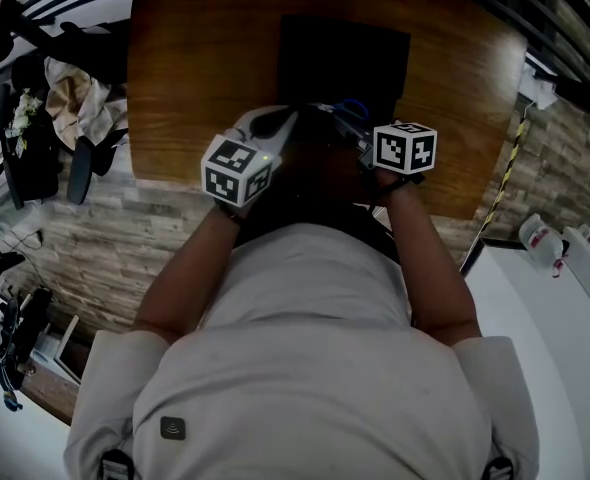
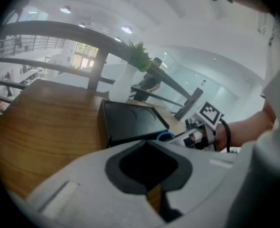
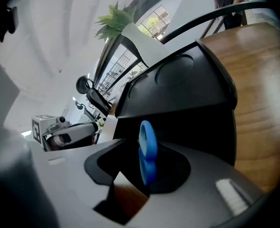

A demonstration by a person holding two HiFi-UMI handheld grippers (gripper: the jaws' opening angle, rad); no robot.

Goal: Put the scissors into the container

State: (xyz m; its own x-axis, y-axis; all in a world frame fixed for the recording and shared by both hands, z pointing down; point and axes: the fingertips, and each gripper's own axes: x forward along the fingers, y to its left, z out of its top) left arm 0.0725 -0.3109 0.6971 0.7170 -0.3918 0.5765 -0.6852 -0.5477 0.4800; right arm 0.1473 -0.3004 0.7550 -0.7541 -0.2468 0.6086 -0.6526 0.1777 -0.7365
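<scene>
A black container [image 1: 343, 58] sat on a wood table [image 1: 195, 68], at 12 o'clock from both claws. The right claw [image 3: 149, 141] pointed down at the box's 6 o'clock edge. The scissors [image 3: 147, 165] stood between its jaws with the blue handle sticking up, just at that near edge of the box. The jaws were spread wider than the thin handle, and the pads did not seem to squeeze it. The blades could not be seen.

The left claw [image 2: 147, 144] waited at 9 o'clock from the right one. Its jaws were pressed together with nothing in them.

This looked like the letting-go step, with the scissors being set down at the box. It was hard to tell if they were inside yet. If they were only on the edge, the next move would be a small push toward 12 o'clock. After that, the right claw would need to back out toward 6 o'clock without catching the handle.
</scene>
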